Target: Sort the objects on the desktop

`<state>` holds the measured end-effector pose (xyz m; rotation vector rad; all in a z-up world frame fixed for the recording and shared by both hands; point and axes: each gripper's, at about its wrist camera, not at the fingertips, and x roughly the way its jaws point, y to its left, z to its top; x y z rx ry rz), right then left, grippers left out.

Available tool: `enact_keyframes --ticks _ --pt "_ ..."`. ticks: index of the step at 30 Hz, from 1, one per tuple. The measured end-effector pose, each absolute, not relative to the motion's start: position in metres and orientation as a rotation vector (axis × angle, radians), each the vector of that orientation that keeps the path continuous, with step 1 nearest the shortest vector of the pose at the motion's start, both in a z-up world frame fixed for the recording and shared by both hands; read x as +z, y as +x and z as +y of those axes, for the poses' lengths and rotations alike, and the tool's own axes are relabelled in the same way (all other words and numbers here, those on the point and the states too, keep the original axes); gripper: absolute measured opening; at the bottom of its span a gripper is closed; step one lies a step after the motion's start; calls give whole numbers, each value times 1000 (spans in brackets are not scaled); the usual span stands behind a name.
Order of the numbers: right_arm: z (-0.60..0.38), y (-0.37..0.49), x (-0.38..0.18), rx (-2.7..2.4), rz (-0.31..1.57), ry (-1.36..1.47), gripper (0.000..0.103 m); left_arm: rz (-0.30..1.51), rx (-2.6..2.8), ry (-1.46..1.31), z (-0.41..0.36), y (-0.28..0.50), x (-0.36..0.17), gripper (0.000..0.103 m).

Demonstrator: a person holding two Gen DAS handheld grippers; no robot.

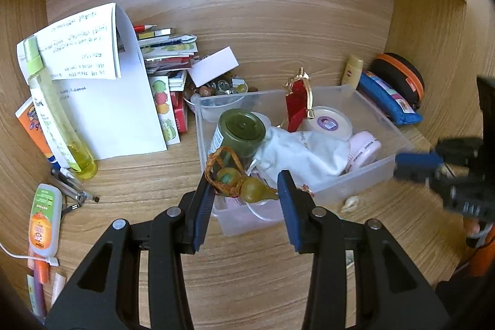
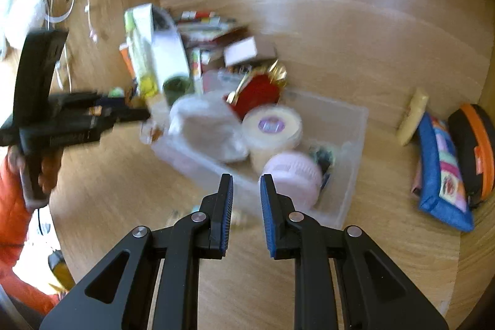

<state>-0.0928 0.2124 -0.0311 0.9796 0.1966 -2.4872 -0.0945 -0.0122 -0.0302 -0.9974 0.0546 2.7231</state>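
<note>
A clear plastic bin (image 1: 374, 175) (image 2: 352, 175) stands on the wooden desk. It holds a green jar (image 1: 241, 130), a white cloth pouch (image 1: 297, 153), a round cream tin (image 1: 328, 122) (image 2: 272, 126), a pink round case (image 1: 365, 152) (image 2: 294, 175) and a red-gold ornament (image 1: 298, 101). My left gripper (image 1: 246, 190) is open over the bin's near-left corner, with a green gourd charm (image 1: 244, 183) on orange cord lying between its fingers. My right gripper (image 2: 246, 190) is open and empty just before the bin's near wall; it also shows in the left wrist view (image 1: 414, 164).
Papers (image 1: 102, 82), a yellow spray bottle (image 1: 52, 110), pens (image 1: 71, 190) and an orange-capped bottle (image 1: 45, 221) lie at the left. A bowl of beads (image 1: 216, 92) sits behind the bin. A blue pouch (image 1: 386, 99) (image 2: 445, 172), black-orange case (image 1: 399, 79) and small tube (image 1: 352, 70) lie at the right.
</note>
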Motion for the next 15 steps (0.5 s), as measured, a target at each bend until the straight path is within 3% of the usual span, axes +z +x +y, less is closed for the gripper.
enact_keyframes --ticks 12,15 --pt "189 -119 -86 -2373 171 1235 17 50 2685 -990 -10 -97 -37 41" --pt "183 -122 -86 -2387 200 1240 22 67 2674 -979 -8 -96 -38 41"
